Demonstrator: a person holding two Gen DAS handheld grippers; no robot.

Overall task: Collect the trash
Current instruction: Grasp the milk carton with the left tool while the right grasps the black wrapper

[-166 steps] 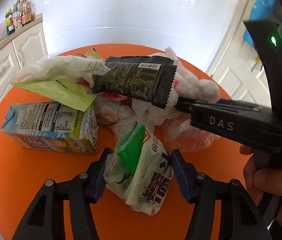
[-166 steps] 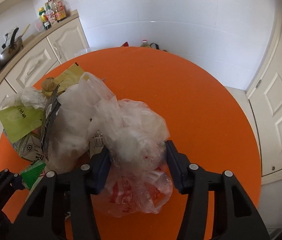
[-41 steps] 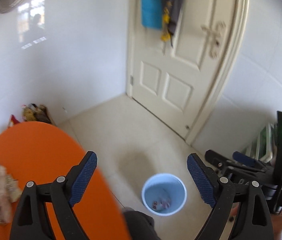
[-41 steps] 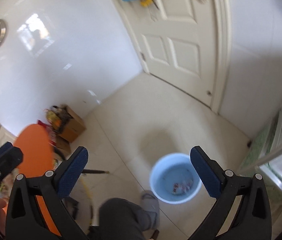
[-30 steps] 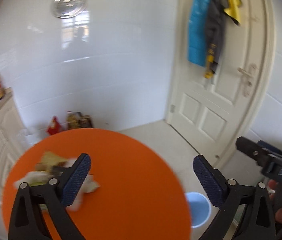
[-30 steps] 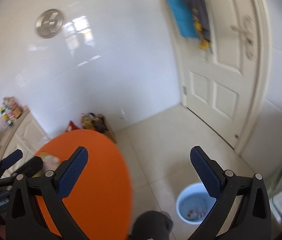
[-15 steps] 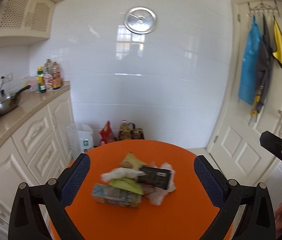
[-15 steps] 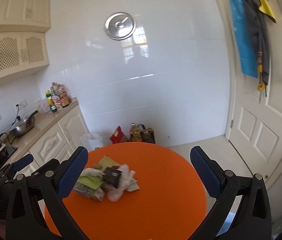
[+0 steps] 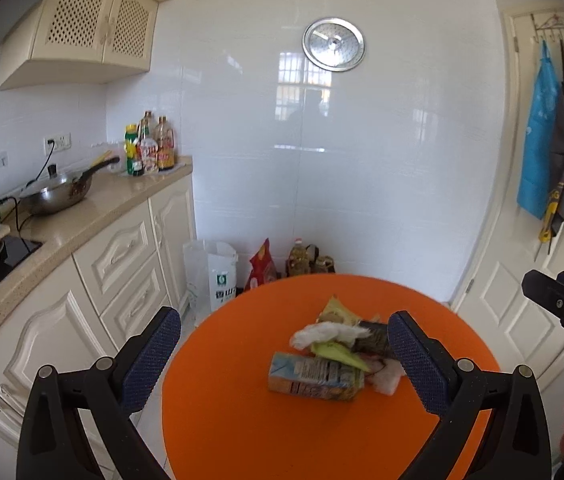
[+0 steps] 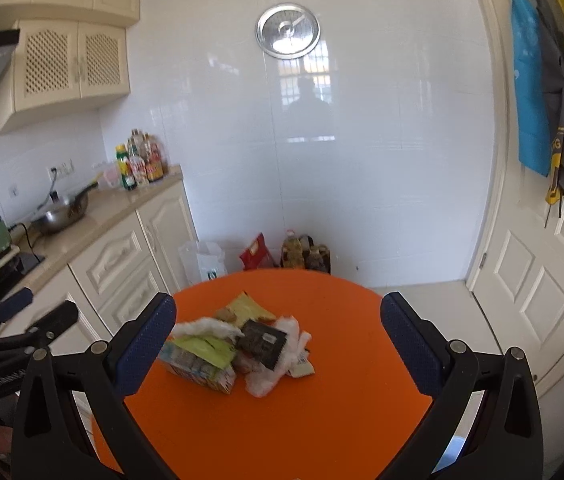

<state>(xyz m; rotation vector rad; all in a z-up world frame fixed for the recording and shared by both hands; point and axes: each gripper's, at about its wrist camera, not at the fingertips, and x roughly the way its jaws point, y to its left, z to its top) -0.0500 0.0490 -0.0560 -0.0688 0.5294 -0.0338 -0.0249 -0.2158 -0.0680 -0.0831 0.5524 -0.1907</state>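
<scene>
Left gripper point(image 9: 284, 360): jaws spread wide, empty, raised for approach.
Right gripper point(image 10: 278, 344): likewise wide, empty.
Trash: crumpled wrappers and drink carton heap point(image 10: 238, 350) lay ahead, below both, on round orange table point(image 10: 342, 408).

A round orange table point(image 10: 322, 420) is carrying one heap of trash point(image 10: 238, 346) toward its far-left edge — a drink carton point(image 9: 314, 376) is lying nearest, with wrappers and crumpled tissue piling behind it.
</scene>
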